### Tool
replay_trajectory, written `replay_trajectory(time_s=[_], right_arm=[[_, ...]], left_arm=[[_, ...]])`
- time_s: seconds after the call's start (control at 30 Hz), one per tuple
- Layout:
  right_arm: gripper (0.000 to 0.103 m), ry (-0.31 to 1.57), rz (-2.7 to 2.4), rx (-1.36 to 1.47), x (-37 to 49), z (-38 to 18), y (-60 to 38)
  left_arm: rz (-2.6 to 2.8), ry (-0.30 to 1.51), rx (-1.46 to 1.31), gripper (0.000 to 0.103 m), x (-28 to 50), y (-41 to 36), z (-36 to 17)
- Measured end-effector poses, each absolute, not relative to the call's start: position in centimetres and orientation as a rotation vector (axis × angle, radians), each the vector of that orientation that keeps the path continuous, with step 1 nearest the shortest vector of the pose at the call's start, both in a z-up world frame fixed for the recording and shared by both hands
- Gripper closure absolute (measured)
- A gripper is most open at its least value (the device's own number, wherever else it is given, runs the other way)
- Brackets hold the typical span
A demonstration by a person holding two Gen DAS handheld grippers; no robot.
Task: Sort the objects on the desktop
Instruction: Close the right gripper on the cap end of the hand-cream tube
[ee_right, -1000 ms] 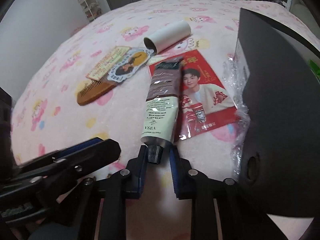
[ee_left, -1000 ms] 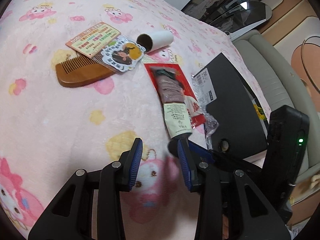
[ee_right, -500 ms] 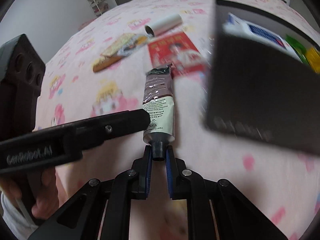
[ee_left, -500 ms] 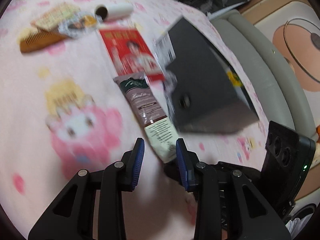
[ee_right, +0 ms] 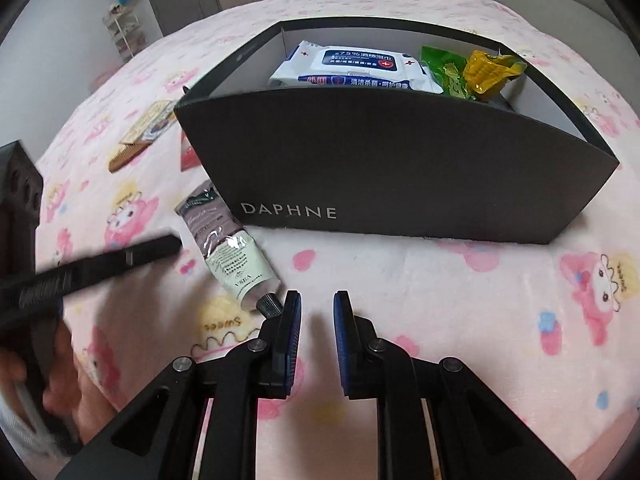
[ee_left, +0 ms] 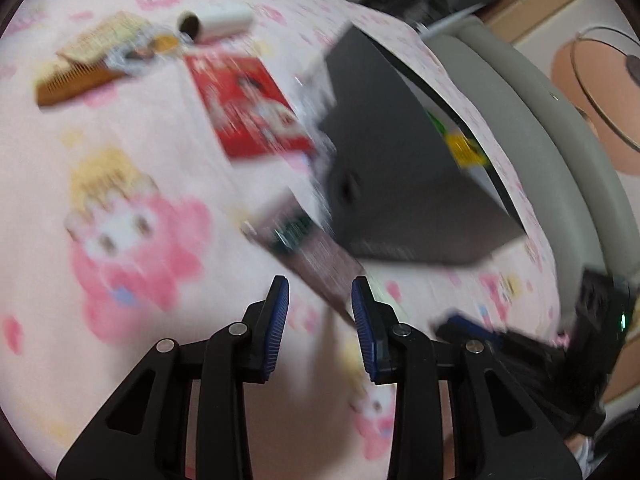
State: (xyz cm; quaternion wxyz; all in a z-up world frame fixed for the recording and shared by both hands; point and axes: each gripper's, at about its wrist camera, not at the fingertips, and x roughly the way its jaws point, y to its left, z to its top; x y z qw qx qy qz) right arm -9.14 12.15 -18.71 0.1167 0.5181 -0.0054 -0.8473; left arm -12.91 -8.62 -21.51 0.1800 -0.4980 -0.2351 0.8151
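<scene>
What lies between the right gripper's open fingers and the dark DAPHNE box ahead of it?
Only bare pink blanket, seen in the right wrist view. The cream tube lies left of that stretch, off the right gripper, short of the box.

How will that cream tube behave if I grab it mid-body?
The cream tube looks soft and creased, so it would likely squash and sag. Its glossy skin may slip. Lying flat beside the box, it seems unlikely to roll.

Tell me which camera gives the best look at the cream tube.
The right wrist view. There the cream tube lies sharp and whole on the pink blanket, beside the dark box, cap and label print visible. The left wrist view shows it only as a motion-blurred streak, partly hidden behind one finger.
</scene>
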Motion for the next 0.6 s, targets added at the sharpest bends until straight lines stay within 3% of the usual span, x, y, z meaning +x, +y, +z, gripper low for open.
replay_trajectory(time_s=[0.3,0.6], right_arm=[[0.089,-0.143,-2.313,1.615,-9.9,-22.1,11.4],[0.089,-0.228,-2.377,1.586,-10.6,-21.6,12.7]], left_arm=[[2.356,-0.602,-1.476,0.071,-17.9,-10.0,-22.2],[2.325,-0.616,-1.462,0.072,-14.1,-9.4,-21.4]])
